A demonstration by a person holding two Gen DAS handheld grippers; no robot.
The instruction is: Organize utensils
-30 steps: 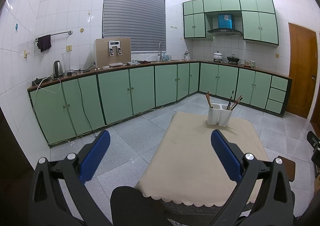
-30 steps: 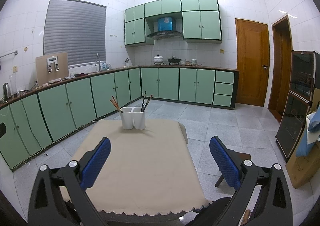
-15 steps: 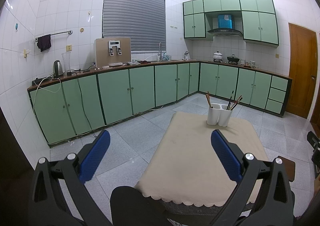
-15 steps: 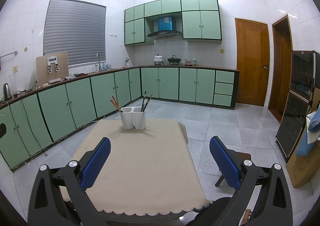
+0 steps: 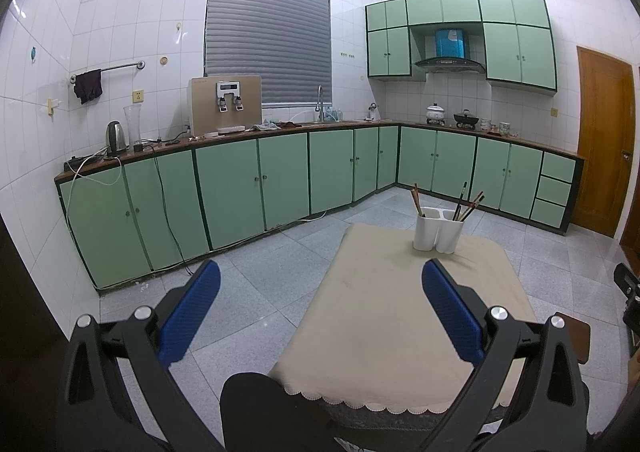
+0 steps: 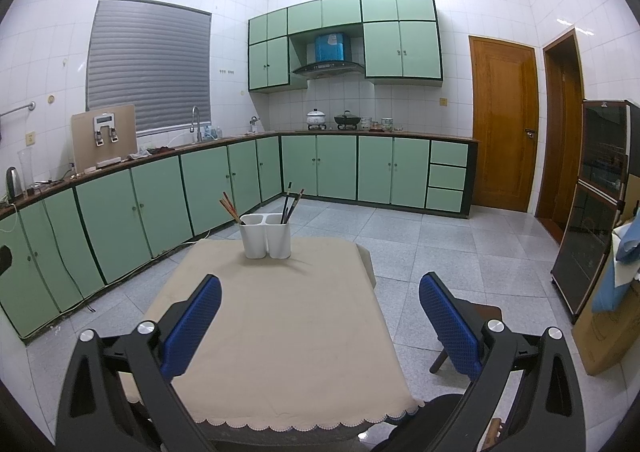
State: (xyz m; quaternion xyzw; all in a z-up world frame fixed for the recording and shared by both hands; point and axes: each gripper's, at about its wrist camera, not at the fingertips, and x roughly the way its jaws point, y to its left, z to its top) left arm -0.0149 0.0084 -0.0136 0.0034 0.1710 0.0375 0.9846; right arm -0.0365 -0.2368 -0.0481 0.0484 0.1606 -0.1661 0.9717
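Two hand-held grippers hang over the near edge of a small table (image 6: 280,332) draped in a beige scalloped cloth, in a green-cabinet kitchen. The left gripper (image 5: 320,284) has its blue-padded fingers (image 5: 448,308) spread wide with nothing between them; the right gripper (image 6: 320,292) is likewise wide apart and empty. Both sit well short of the work, pointing along the table toward its far edge, a stance that suggests neither has yet reached for anything.

The task's object, a white two-compartment utensil holder (image 6: 266,234), stands upright near the middle of the far edge of the table. Brown chopsticks (image 6: 230,206) lean outward from its left compartment; darker chopsticks (image 6: 290,202) fan from the right one, apparently sorted by kind. From the left wrist view the same holder (image 5: 438,230) appears toward the far right corner, since that gripper is held off the table's left side.

The rest of the cloth carries no loose utensils that can be seen, so the sorting looks either complete or not yet begun.
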